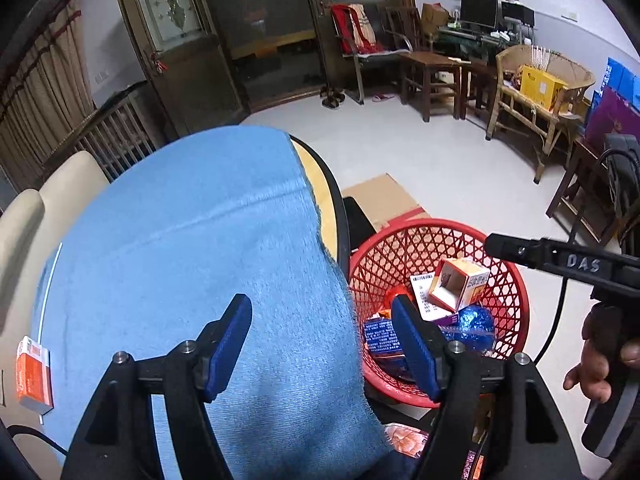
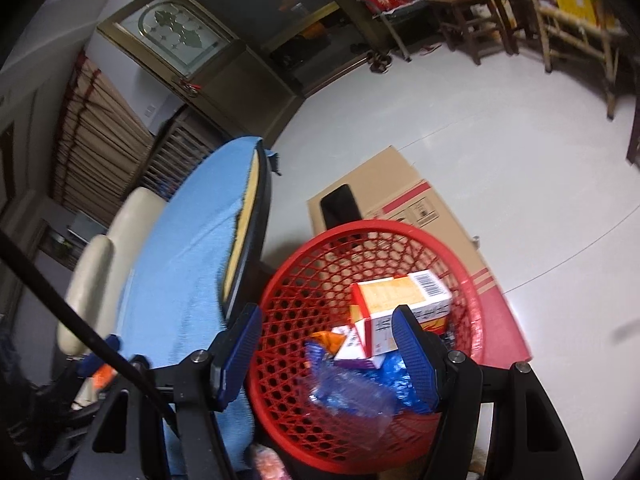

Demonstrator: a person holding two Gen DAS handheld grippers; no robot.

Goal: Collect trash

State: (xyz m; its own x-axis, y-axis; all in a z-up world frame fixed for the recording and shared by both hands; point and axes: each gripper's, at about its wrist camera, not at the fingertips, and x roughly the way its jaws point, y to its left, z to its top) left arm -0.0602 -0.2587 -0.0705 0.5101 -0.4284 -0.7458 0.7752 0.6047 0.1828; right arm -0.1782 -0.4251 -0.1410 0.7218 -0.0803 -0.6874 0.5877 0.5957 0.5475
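The red mesh basket [image 2: 280, 320] stands on the floor just beside the round table with the blue cloth [image 1: 200, 260], and it already holds several pieces of trash: a white and orange carton [image 2: 404, 300], another small open box [image 1: 460, 284], a blue crumpled wrapper [image 1: 474, 324] and a clear plastic wrapper [image 2: 352, 396]. The right gripper [image 2: 326, 354] hangs over the basket with its jaws apart and nothing between them. The left gripper [image 1: 322, 344] is above the table edge, also open and empty. One orange and white box [image 1: 34, 376] lies on the table at the far left, so I judge that most of the work is done and this box is left to collect.
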